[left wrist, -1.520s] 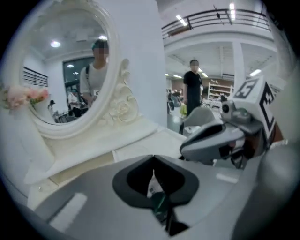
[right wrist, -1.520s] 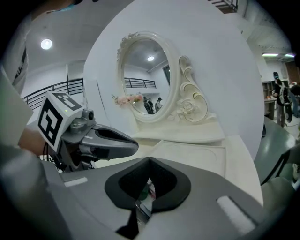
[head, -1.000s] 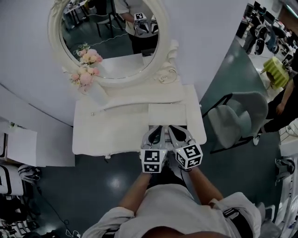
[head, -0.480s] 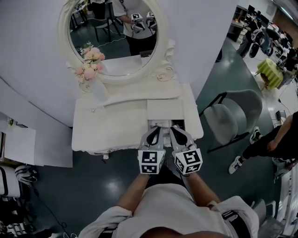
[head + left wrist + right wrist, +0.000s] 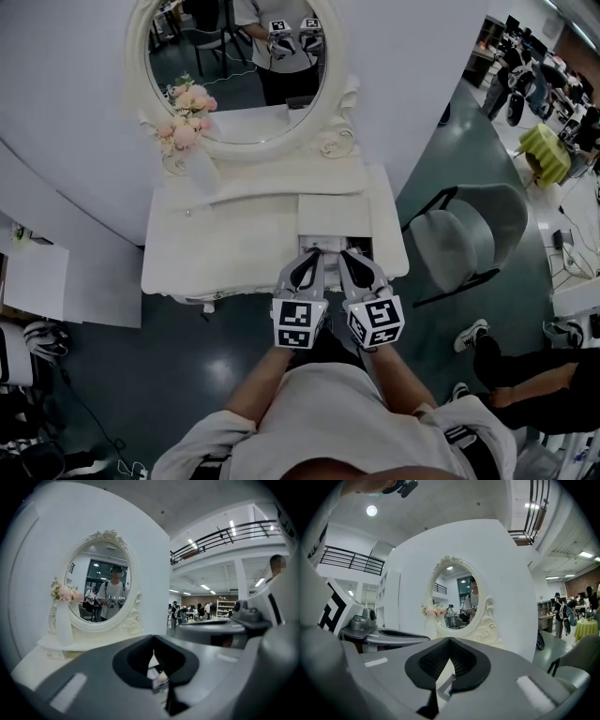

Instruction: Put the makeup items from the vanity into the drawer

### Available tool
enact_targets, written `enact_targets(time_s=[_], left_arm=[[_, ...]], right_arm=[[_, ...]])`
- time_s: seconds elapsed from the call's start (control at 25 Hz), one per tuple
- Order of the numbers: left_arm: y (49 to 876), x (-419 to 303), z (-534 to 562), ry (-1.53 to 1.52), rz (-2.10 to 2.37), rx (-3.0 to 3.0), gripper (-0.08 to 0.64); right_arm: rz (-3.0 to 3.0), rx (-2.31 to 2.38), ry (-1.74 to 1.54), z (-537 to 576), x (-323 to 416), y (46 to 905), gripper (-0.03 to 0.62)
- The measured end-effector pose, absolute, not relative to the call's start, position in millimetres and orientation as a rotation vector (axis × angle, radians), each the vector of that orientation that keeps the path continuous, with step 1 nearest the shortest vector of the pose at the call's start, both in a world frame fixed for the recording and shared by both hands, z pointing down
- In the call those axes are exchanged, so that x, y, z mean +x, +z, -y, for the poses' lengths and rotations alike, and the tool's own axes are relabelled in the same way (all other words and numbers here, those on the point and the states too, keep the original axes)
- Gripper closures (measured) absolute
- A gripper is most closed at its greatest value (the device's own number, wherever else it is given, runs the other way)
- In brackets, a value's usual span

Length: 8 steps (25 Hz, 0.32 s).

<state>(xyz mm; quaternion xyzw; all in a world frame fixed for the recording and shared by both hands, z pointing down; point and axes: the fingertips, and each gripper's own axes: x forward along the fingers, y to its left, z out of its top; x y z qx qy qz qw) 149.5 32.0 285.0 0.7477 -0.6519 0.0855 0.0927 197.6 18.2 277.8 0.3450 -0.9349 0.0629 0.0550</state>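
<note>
A white vanity (image 5: 234, 248) stands against the wall under an oval mirror (image 5: 239, 75). At its front right, a drawer (image 5: 335, 246) is out a little, and only a narrow strip of its inside shows. My left gripper (image 5: 312, 255) and right gripper (image 5: 350, 255) hover side by side just over the drawer's front edge. In the left gripper view the left gripper (image 5: 153, 644) is shut with nothing between its pads, and small things in the drawer show blurred below it. The right gripper (image 5: 450, 641) is also shut and empty.
A white vase of pink flowers (image 5: 187, 127) stands at the vanity's back left, with a small round thing (image 5: 187, 213) on the top near it. A grey chair (image 5: 473, 239) is to the right and a white box (image 5: 33, 281) to the left.
Both grippers have drawn back slightly toward the person, still side by side. A strip of the drawer's inside now shows in front of them.
</note>
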Motion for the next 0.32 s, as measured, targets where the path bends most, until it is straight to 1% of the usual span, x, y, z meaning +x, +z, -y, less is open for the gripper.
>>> enact_targets(time_s=[0.32], left_arm=[[285, 127, -26, 0.231, 1.963, 2.205, 0.557]], right_arm=[[2.834, 0.990, 0.150, -12, 173, 278, 0.594]])
